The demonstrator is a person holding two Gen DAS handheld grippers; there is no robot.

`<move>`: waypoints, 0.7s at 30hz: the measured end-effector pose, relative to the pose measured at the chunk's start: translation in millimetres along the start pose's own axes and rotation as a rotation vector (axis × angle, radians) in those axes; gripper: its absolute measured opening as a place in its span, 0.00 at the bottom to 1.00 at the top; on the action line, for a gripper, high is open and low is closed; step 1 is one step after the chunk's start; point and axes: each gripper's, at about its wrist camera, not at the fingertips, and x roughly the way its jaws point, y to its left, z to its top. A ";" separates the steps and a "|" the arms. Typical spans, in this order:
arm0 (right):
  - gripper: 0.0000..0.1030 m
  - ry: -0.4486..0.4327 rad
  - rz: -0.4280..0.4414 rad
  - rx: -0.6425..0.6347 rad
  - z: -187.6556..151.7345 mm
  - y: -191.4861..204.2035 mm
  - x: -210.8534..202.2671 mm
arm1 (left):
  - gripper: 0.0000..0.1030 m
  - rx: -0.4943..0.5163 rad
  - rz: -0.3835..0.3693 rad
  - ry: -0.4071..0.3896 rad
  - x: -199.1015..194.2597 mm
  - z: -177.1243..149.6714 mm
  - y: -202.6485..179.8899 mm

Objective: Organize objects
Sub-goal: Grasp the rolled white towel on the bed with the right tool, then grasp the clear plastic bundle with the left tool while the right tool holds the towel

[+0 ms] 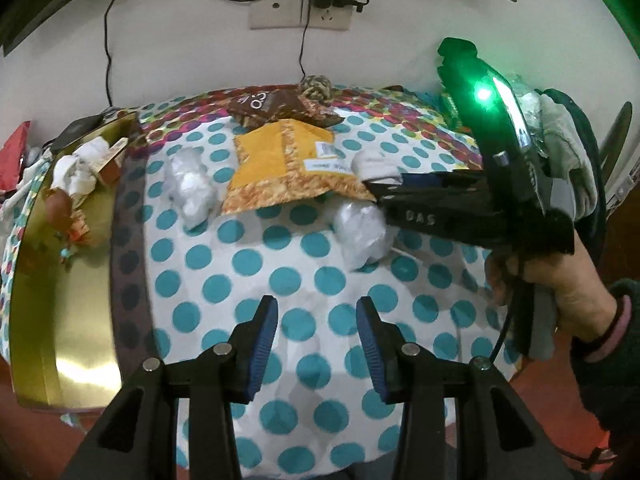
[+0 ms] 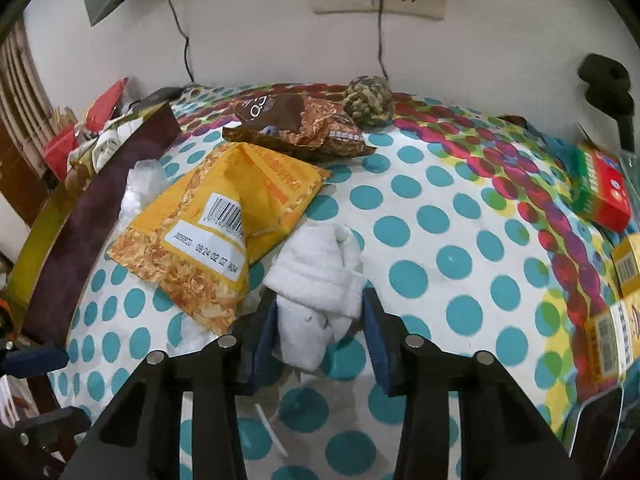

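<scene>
White cloth is what's being picked up here. It's a rolled-up bundle lying on the spotted tablecloth near the front, with its near end sitting right between the blue pads of the right gripper. The jaws look snug on both sides of it, so I'd call that a grip, probably low on the roll so it lifts in one piece.

The left gripper has nothing in it: jaws partly apart over bare cloth, likely just waiting its turn.

Just left of the cloth and touching it is a yellow snack bag, propped up on something so it tilts. Two crumpled plastic wads sit either side of that bag in the left view.

Further left is a gold box with scraps already inside, so my guess is that's where stuff goes.

Further back there's a brown snack bag, and a knotted rope ball against the wall. Off to the far right, a red and green carton.
</scene>
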 end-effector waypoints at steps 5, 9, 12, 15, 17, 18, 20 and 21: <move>0.25 -0.042 -0.044 -0.047 -1.5 0.6 0.1 | 0.40 -0.015 -0.024 0.012 14.8 8.5 -4.9; 0.24 -0.060 -0.046 -0.018 -2.0 -10.9 -1.0 | 0.40 -0.006 -0.040 0.011 21.6 14.0 -13.7; 0.24 -0.067 -0.064 0.010 -0.7 -25.0 -3.1 | 0.40 -0.003 -0.047 0.015 27.5 17.7 -20.9; 0.24 -0.069 -0.079 0.043 -1.7 -40.5 -5.5 | 0.40 -0.002 -0.062 0.027 35.4 22.8 -28.4; 0.24 -0.071 -0.079 0.067 -3.1 -49.5 -7.1 | 0.40 0.003 -0.061 0.034 42.0 26.3 -32.7; 0.24 -0.071 -0.084 0.080 -3.3 -53.6 -7.5 | 0.40 0.004 -0.062 0.037 45.4 27.9 -35.1; 0.24 -0.069 -0.067 0.100 -4.0 -58.0 -7.2 | 0.40 0.001 -0.056 0.040 52.4 31.4 -38.5; 0.24 -0.068 -0.063 0.103 -4.1 -58.6 -7.0 | 0.40 -0.004 -0.053 0.043 56.0 33.3 -39.7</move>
